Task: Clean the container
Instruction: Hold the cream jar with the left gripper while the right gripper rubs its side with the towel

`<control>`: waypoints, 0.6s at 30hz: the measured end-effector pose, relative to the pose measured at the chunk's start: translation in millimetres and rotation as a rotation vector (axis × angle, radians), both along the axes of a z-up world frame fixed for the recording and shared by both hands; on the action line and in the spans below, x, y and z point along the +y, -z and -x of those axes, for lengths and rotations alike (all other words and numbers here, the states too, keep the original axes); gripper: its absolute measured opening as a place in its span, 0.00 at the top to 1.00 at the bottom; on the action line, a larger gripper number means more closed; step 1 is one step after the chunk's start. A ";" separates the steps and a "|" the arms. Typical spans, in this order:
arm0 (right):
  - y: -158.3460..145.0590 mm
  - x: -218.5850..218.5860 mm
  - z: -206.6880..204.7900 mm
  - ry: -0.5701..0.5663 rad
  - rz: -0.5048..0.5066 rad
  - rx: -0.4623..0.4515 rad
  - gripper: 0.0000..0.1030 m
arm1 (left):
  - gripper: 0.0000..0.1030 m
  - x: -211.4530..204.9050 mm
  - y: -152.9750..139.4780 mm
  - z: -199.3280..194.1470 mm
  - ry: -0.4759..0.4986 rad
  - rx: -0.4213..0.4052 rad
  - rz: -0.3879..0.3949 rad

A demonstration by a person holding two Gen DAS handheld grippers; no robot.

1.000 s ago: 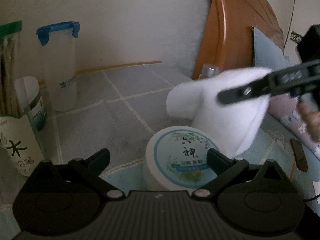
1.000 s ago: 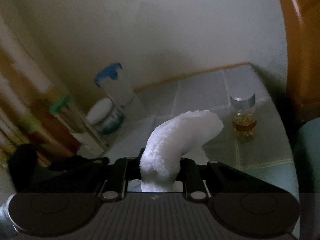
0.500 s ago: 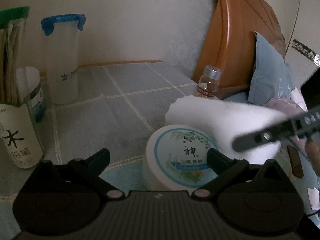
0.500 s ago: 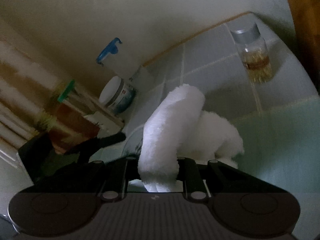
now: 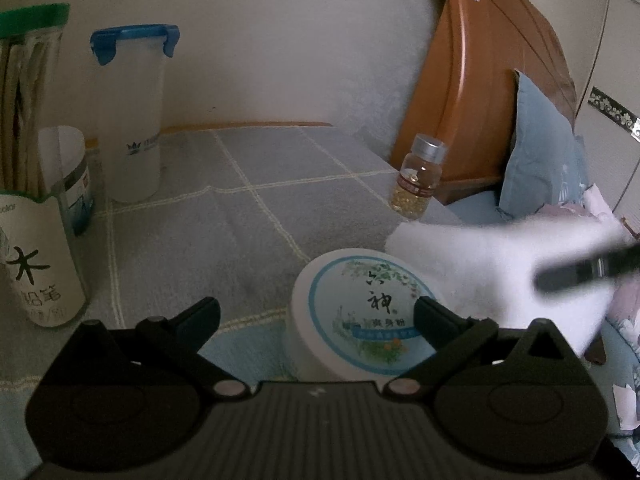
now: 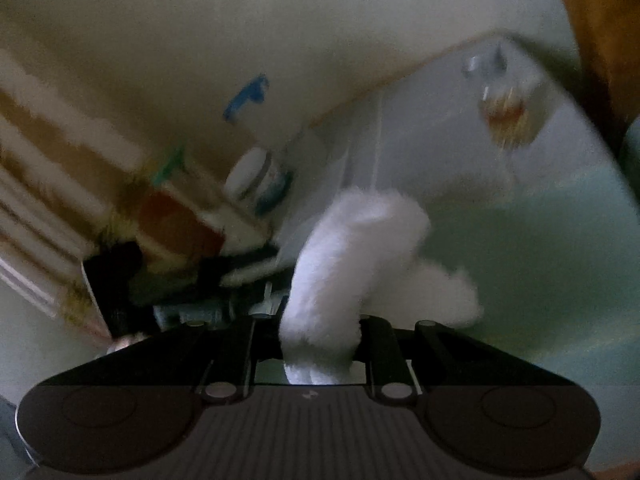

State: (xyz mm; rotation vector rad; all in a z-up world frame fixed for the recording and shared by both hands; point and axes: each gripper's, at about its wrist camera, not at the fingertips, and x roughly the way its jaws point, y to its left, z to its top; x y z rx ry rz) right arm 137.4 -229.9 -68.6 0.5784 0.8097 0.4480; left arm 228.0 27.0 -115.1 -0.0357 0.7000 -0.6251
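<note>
Two tools, one round container (image 5: 362,314) on the checked desk (image 5: 248,216).
Left tool (image 5: 316,312) stands apart around the container, its right finger touching the lid; right tool (image 6: 320,344), clamped on the white cloth (image 6: 352,252), has swung lower and rightward, uncovering the small glass bottle (image 5: 418,178) behind.

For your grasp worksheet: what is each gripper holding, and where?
Right gripper: white cloth, pinched at its near end. Left gripper: open around the round container, holding nothing.

Dim room: pale wall (image 5: 280,40), wooden headboard (image 5: 480,80), checked tabletop cloth (image 5: 240,220).
</note>
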 end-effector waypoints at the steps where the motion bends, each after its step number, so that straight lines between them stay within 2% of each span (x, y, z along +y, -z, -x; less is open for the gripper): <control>1: -6.0 -2.2 -6.3 0.005 0.020 -0.019 0.80 | 0.00 0.5 0.3 -0.1 -0.002 0.003 0.004; 5: -27.6 -1.0 -41.2 0.001 0.126 -0.096 0.80 | 0.00 1.9 1.1 -0.3 -0.008 0.014 0.017; 7: -32.6 7.8 -62.0 -0.020 0.224 -0.130 0.80 | 0.00 2.1 1.4 -0.4 -0.009 0.016 0.020; 8: -31.2 13.5 -73.4 -0.032 0.272 -0.130 0.80 | 0.00 2.3 1.5 -0.7 -0.010 0.019 0.022; 10: -21.5 21.4 -90.9 -0.068 0.307 -0.102 0.80 | 0.00 2.7 1.9 -0.9 -0.012 0.022 0.026; 13: -4.9 28.5 -100.7 -0.132 0.252 -0.040 0.80 | 0.00 3.9 2.6 -1.0 -0.010 0.022 0.030; 18: 2.6 16.3 -82.5 -0.116 0.149 -0.001 0.80 | 0.00 5.5 3.9 -2.6 -0.003 0.027 0.039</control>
